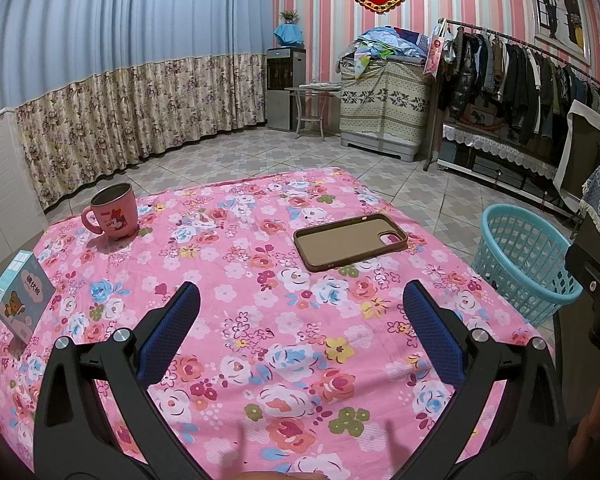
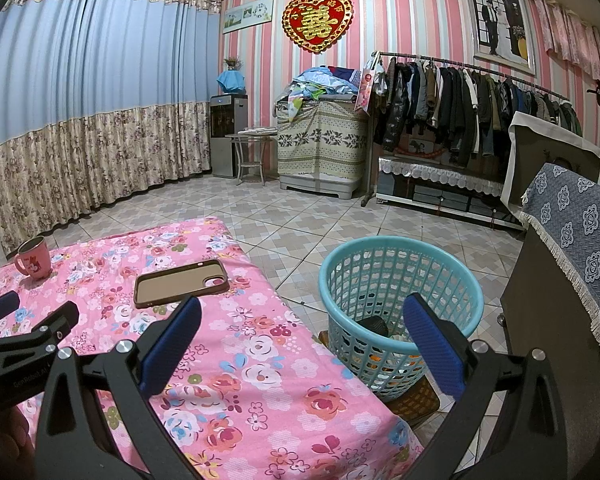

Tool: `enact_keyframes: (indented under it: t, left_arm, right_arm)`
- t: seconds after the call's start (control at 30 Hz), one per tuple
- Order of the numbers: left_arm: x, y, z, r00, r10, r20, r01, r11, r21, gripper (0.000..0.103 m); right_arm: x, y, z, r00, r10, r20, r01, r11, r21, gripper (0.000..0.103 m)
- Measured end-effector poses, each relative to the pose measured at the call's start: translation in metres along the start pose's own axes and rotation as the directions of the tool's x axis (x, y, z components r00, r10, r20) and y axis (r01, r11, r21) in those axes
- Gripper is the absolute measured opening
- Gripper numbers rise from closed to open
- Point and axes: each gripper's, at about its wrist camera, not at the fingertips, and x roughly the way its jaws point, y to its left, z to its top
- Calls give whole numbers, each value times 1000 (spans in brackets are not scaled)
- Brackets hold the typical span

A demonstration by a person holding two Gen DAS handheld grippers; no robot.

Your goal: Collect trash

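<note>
A: What does each view give?

B: The left wrist view covers the whole desk (image 1: 260, 320) in its pink flowered cloth: phone case (image 1: 350, 241), pink mug (image 1: 112, 216), and a small carton (image 1: 20, 294) at the left edge that the right view misses.

A: And the right?

B: It looks down into the blue basket (image 2: 400, 280) beside the desk, where a dark thing and scraps lie, just ahead of the right tool (image 2: 302, 336), whose fingers stand apart and empty. The left tool (image 1: 301, 322) is spread wide too, over bare cloth.
</note>
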Motion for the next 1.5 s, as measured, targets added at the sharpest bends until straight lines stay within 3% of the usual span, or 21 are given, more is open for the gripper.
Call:
enact_keyframes:
  t: [1.5]
  left_arm:
    - [0,1,3,1000,-8,-2,8,1000,4,98]
  right_arm:
    - [0,3,-1,1000,0,2,0,1000,-2,99]
